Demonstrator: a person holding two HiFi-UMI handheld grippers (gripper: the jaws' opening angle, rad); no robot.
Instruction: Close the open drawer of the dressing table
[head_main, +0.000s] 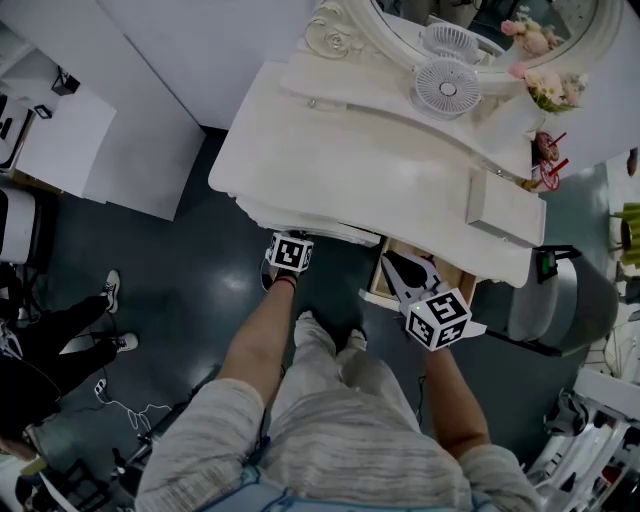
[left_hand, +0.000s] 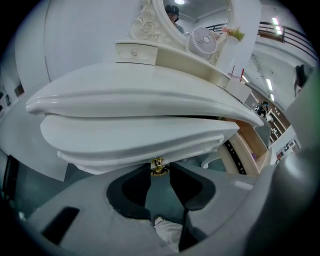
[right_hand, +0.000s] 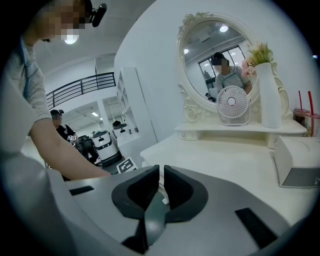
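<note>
The white dressing table (head_main: 340, 150) has a side drawer (head_main: 377, 278) pulled out at its right, its wooden walls (left_hand: 248, 146) showing. My left gripper (head_main: 288, 240) is at the front of the white middle drawer (left_hand: 135, 137). Its jaws close on the small gold knob (left_hand: 158, 166) from both sides. My right gripper (head_main: 398, 265) hovers over the pulled-out side drawer. In the right gripper view it (right_hand: 161, 174) points level across the tabletop, jaws together with only a sliver between them and nothing held.
On the table stand an oval mirror (right_hand: 220, 55), a small white fan (head_main: 447, 90), a vase of flowers (right_hand: 270, 95) and a white box (head_main: 505, 208). A grey bin (head_main: 560, 300) stands right of the drawer. Another person's legs (head_main: 70, 330) are at left.
</note>
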